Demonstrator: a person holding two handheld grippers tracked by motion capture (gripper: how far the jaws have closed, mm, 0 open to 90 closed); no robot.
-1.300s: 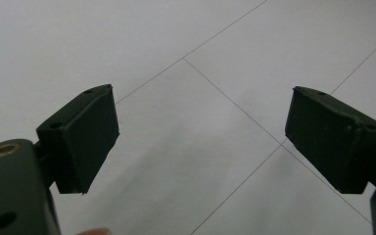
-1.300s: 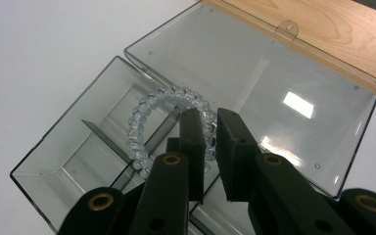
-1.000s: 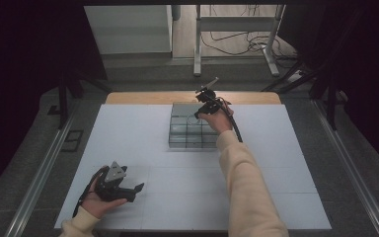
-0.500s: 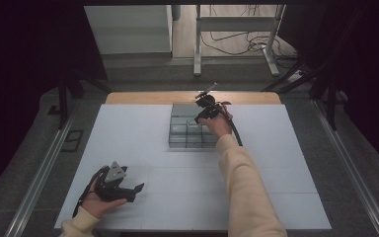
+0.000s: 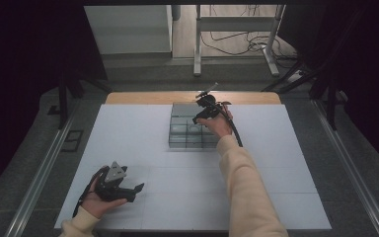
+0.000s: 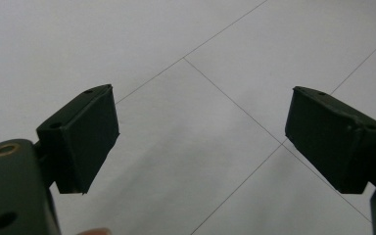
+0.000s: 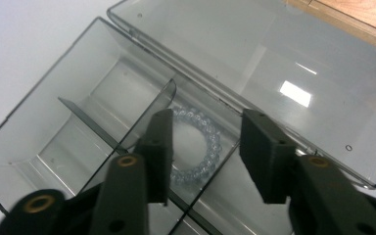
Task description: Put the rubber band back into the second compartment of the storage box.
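A clear grey compartment box (image 7: 93,98) sits at the back middle of the white table, its lid (image 7: 274,63) lying open behind it. A bracelet of clear beads (image 7: 214,147) lies in one compartment. My right gripper (image 7: 208,117) hovers just above that compartment; its jaws have just been opening. The bracelet lies below the gap between them and the pads do not press on it. In the high view the right gripper (image 5: 200,116) points down over the box (image 5: 182,140). My left gripper (image 5: 134,192) rests open at the front left, nothing between its jaws (image 6: 200,127).
The white table surface (image 5: 128,138) has thin seam lines. A wooden strip (image 5: 153,97) runs along its back edge. Metal rails flank the table on both sides, and a stand with cables sits on the floor beyond it.
The right hand stays over the box with hardly any shift. The left hand has not moved.
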